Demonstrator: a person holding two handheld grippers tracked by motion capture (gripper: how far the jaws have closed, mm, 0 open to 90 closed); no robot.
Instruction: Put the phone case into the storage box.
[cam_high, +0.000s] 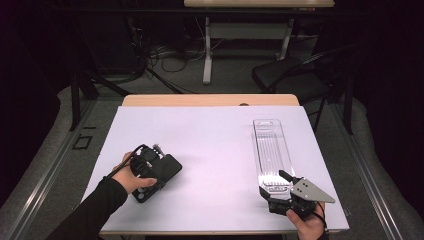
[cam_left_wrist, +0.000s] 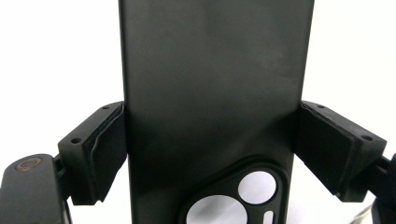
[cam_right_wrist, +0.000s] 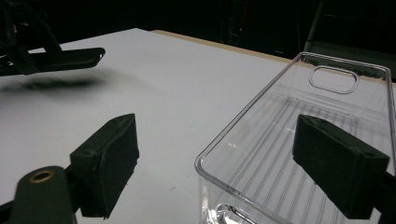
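Jaws of my left gripper (cam_high: 162, 170) clamp the black phone case (cam_left_wrist: 212, 93) lifted off the white mat (cam_high: 210, 150), while my right gripper (cam_high: 280, 187) straddles the clear tray's (cam_right_wrist: 299, 154) near wall unclamped, so placing remains.

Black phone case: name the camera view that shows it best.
The left gripper view: the black phone case stands large between the left gripper's pads, camera cut-out plain. The high view shows it small and partly behind the left hand. The right gripper view shows it edge-on, far off, raised above its shadow.
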